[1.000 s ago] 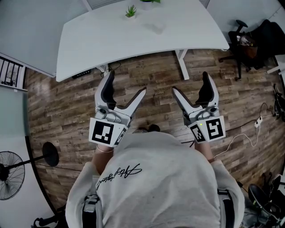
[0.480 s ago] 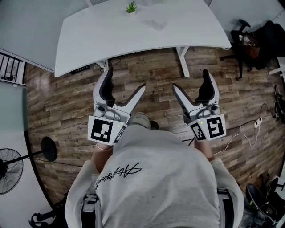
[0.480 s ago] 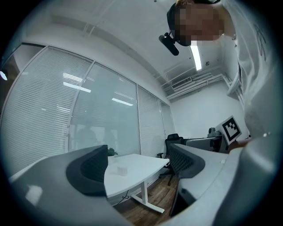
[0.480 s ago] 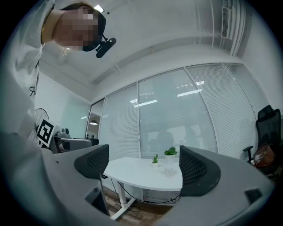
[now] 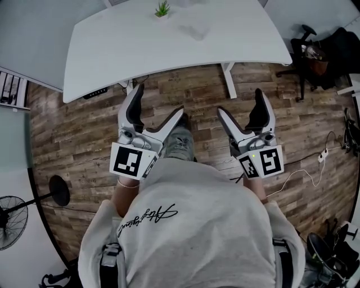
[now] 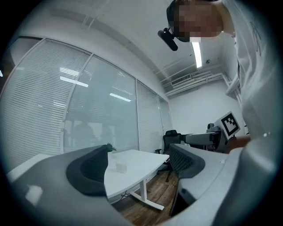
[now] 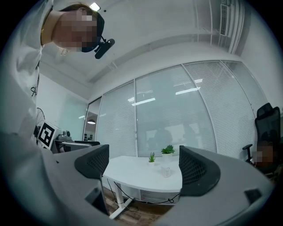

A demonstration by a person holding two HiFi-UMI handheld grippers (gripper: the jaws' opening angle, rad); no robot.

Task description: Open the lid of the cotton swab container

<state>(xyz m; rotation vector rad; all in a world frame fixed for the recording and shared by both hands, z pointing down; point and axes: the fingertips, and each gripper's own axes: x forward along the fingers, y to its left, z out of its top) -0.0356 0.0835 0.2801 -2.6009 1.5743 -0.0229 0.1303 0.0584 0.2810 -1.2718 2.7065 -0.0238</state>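
1. The left gripper [image 5: 160, 106] sits at centre left of the head view, jaws spread wide with nothing between them.
2. The right gripper [image 5: 241, 104] sits at centre right, likewise spread and empty. Both hang over the wood floor [image 5: 73, 140].
3. The cotton swab container [image 5: 194, 32], a small clear box, stands on the white table [image 5: 112, 50] at upper middle, well apart from both grippers.
4. A small potted plant [image 5: 162, 9] stands at the top edge, and an office chair [image 5: 306, 50] at upper right.
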